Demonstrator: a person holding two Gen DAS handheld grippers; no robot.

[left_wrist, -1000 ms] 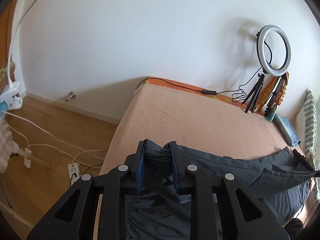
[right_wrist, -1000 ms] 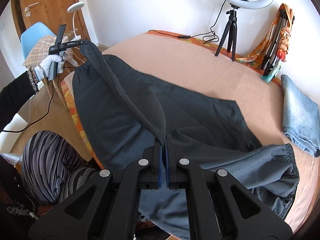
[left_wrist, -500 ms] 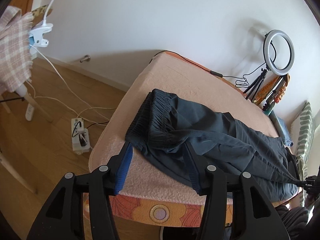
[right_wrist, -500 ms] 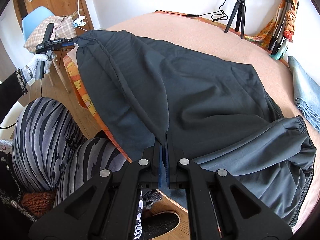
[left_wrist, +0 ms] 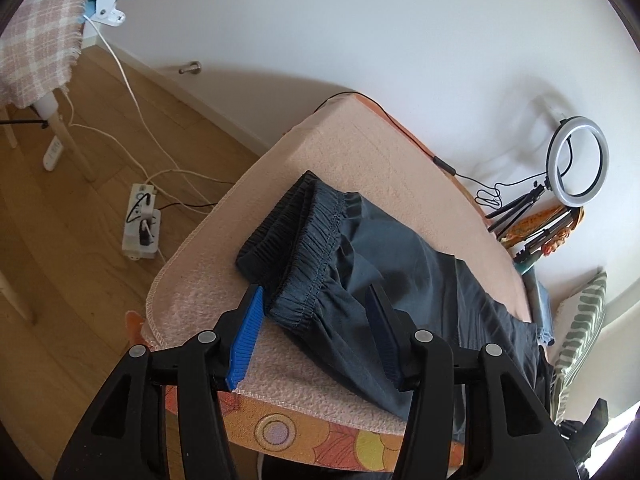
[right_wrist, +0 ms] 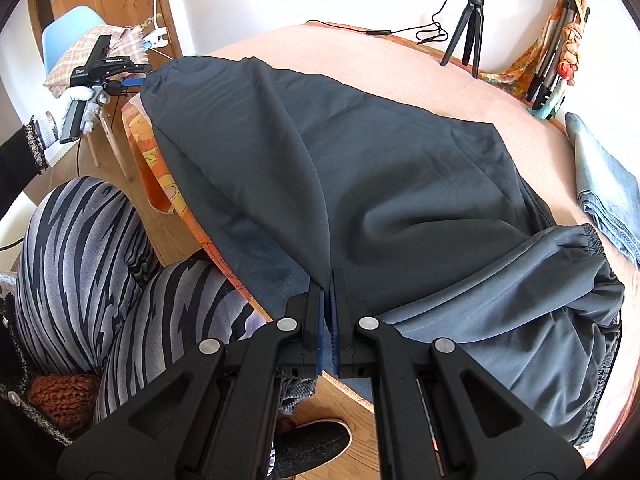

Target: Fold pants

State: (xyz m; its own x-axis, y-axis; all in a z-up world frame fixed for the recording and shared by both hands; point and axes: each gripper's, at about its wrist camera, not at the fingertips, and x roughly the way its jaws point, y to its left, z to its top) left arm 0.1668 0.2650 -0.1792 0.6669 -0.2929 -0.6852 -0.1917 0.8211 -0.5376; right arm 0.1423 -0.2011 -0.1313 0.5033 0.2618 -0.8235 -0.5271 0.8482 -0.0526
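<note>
Dark pants lie across the bed, elastic band near its left front corner, one flank hanging over the front edge. Left claw has just been opening: jaws spread, band between them but unpressed. Right claw pressed together, pinching a fold of pants at the front edge.

Risks: overhanging cloth may drag the pants off the bed; a right-side tug could skew the released band; the bunched far end may crease.
</note>
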